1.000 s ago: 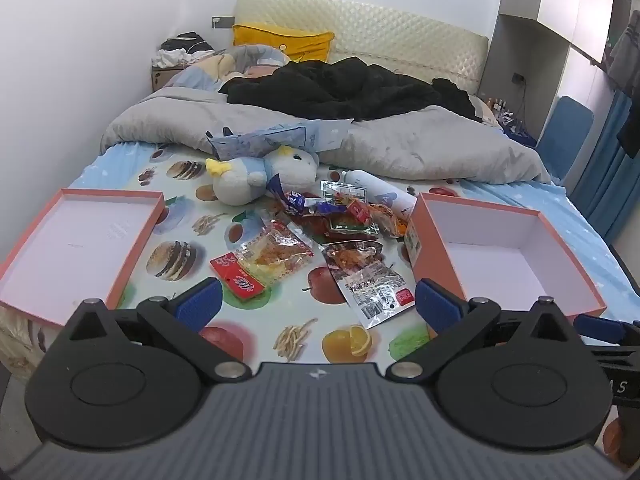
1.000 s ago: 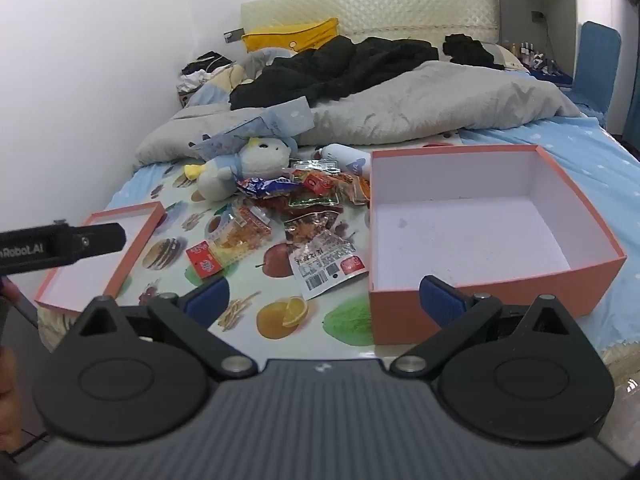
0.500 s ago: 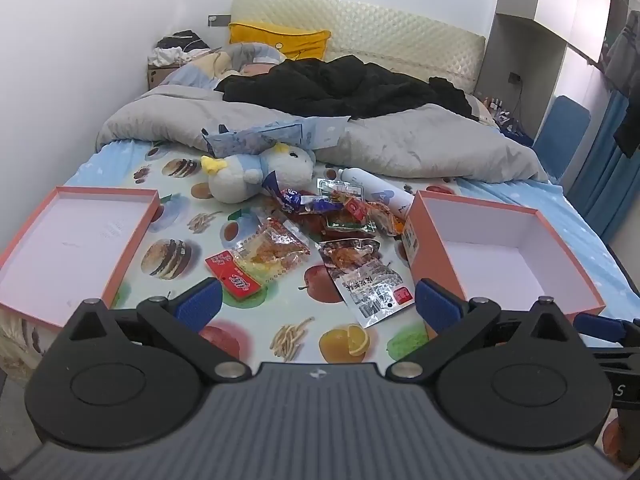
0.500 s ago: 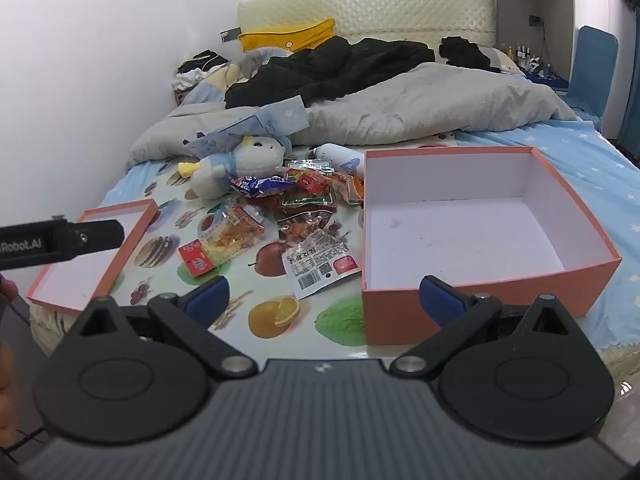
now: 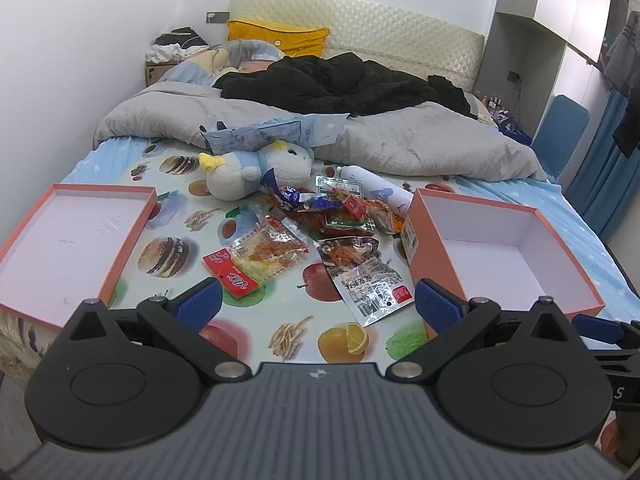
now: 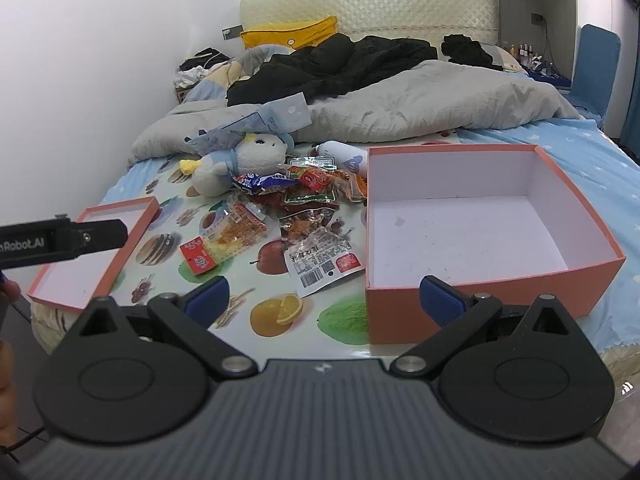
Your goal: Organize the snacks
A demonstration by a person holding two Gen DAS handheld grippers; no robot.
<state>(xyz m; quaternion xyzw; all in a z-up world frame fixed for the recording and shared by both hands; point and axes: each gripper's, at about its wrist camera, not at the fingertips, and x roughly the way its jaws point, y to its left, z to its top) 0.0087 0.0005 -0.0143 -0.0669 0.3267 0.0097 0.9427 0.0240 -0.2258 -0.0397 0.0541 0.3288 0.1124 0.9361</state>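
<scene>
Several snack packets lie in a loose pile on the fruit-print sheet mid-bed; they also show in the right wrist view. A clear packet with a red header and a silver barcode packet lie nearest. An empty orange box stands to the right, large in the right wrist view. Its shallow lid lies at the left. My left gripper is open and empty, short of the snacks. My right gripper is open and empty before the box's front wall.
A plush penguin and a white bottle lie behind the snacks. A grey duvet and black clothes cover the far bed. A blue chair stands at the right. The left gripper's body shows at the left.
Both grippers have drifted slightly; the view of the bed shifted a little, with the box and snacks sitting marginally farther off. Jaws stayed open and nothing on the bed moved.
</scene>
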